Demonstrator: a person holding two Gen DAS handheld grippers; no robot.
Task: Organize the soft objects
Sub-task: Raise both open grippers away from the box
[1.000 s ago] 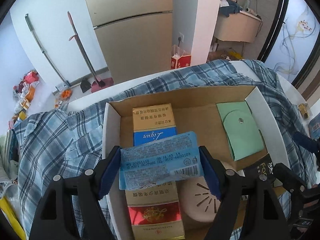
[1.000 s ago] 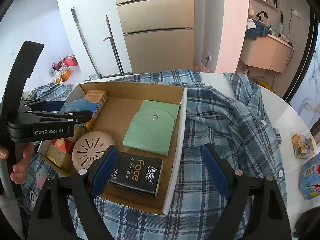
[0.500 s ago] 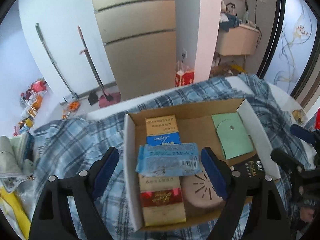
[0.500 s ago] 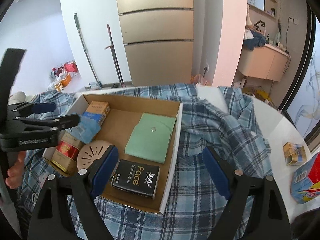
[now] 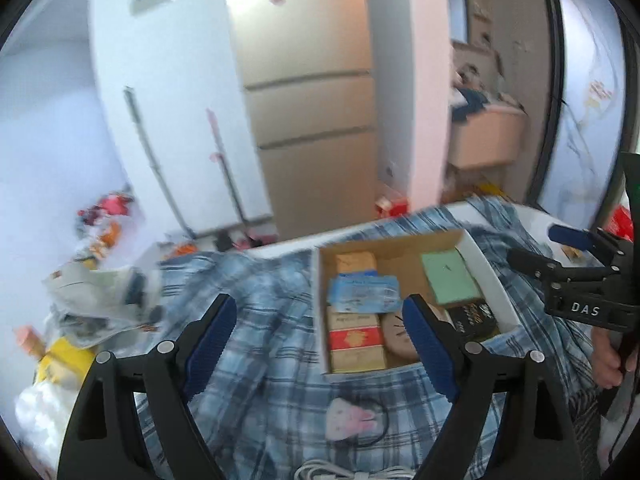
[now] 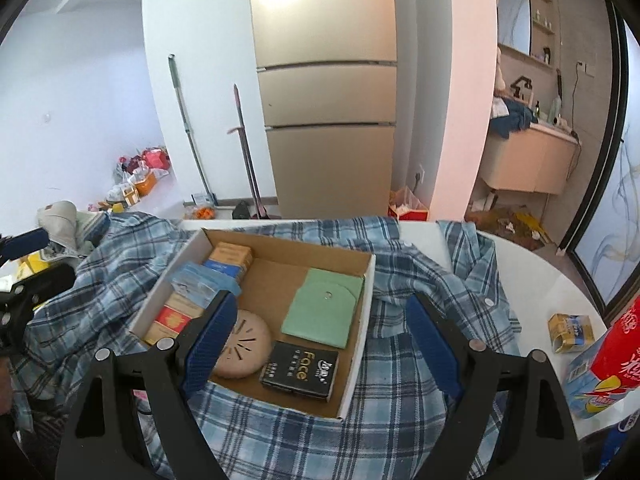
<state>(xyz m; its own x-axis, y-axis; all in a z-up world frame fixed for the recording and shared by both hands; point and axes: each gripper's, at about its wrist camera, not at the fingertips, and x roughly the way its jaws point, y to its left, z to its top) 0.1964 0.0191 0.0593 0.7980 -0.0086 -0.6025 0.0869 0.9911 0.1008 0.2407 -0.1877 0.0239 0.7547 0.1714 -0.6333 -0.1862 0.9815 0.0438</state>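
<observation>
One plaid shirt (image 6: 420, 364) covered the white table (image 6: 532, 264) before a fridge (image 6: 326, 92). One blue tissue pack (image 5: 363, 293) lay in the box (image 6: 358, 312). Left gripper (image 5: 320, 340) and right gripper (image 6: 320, 340) gaped wide, empty.

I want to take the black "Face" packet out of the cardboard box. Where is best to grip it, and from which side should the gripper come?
Come from above with the right gripper, whose jaws are open. The black "Face" packet lies flat in the near corner of the cardboard box. Its short ends face the box wall and the round beige disc, so pinching across its long edges probably works best.
</observation>
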